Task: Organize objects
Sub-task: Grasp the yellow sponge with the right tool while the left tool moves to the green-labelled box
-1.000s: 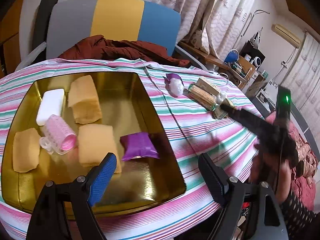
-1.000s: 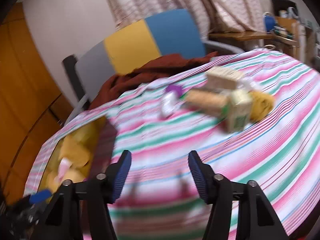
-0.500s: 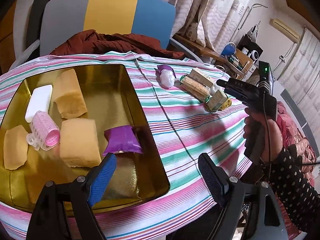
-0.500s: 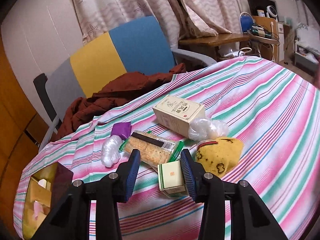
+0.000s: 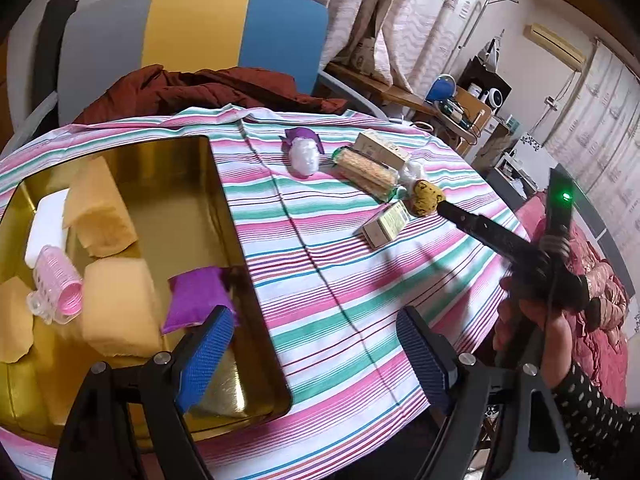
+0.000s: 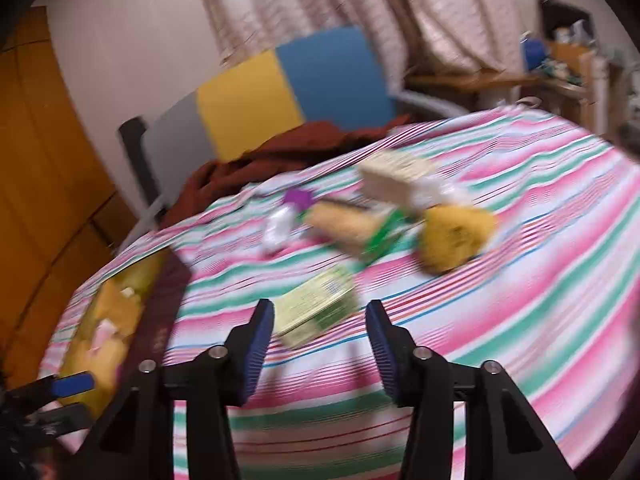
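Note:
A gold tray (image 5: 224,216) on the striped table holds several yellow sponges (image 5: 116,304), a pink hair roller (image 5: 58,294), a white bar (image 5: 44,222) and a purple packet (image 5: 198,296). My left gripper (image 5: 316,354) is open and empty above the tray's near right corner. On the cloth lie a small green-and-cream box (image 5: 386,226), a cracker pack (image 5: 366,174), a yellow sponge (image 5: 426,198), a cream box (image 5: 380,148) and a white bag (image 5: 304,158). My right gripper (image 6: 320,344) is open and empty, just short of the small box (image 6: 316,308); that view is blurred.
A chair (image 5: 192,40) with a brown jacket (image 5: 208,88) stands behind the table. A cluttered desk (image 5: 452,108) stands at the back right. The table edge runs near my left gripper. The tray (image 6: 160,300) shows at left in the right wrist view.
My right gripper has opened wider and pulled back. The small box has gone from standing between its fingers to lying flat on the cloth. My left gripper shifted slightly to the right.

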A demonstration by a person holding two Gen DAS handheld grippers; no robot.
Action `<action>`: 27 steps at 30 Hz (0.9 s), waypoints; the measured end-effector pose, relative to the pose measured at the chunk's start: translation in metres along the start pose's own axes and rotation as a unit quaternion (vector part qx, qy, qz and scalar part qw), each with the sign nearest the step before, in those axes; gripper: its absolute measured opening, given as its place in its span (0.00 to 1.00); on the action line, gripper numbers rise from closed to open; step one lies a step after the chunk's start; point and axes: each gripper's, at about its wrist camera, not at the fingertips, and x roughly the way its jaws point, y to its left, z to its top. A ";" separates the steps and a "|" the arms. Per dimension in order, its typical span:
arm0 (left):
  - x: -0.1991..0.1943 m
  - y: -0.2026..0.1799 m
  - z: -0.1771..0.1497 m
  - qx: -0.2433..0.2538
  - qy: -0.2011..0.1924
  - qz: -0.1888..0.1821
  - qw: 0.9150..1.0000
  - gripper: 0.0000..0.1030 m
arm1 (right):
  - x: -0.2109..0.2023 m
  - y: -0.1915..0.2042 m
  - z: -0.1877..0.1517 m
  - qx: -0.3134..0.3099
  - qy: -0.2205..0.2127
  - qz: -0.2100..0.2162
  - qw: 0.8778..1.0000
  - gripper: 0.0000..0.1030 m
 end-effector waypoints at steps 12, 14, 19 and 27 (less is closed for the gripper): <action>0.016 -0.020 0.006 0.026 0.018 0.000 0.999 0.82 | 0.067 -0.066 0.057 0.034 0.022 -0.090 0.995 0.68; 0.020 -0.023 0.009 0.032 0.022 0.002 0.999 0.82 | 0.079 -0.070 0.058 0.035 0.029 -0.093 0.995 0.68; 0.030 -0.034 0.016 0.051 0.029 0.005 0.998 0.82 | 0.090 -0.073 0.054 0.040 0.033 -0.087 0.995 0.56; 0.063 -0.065 0.037 0.107 0.040 0.004 0.993 0.83 | 0.071 -0.068 0.045 0.040 -0.014 -0.128 0.991 0.44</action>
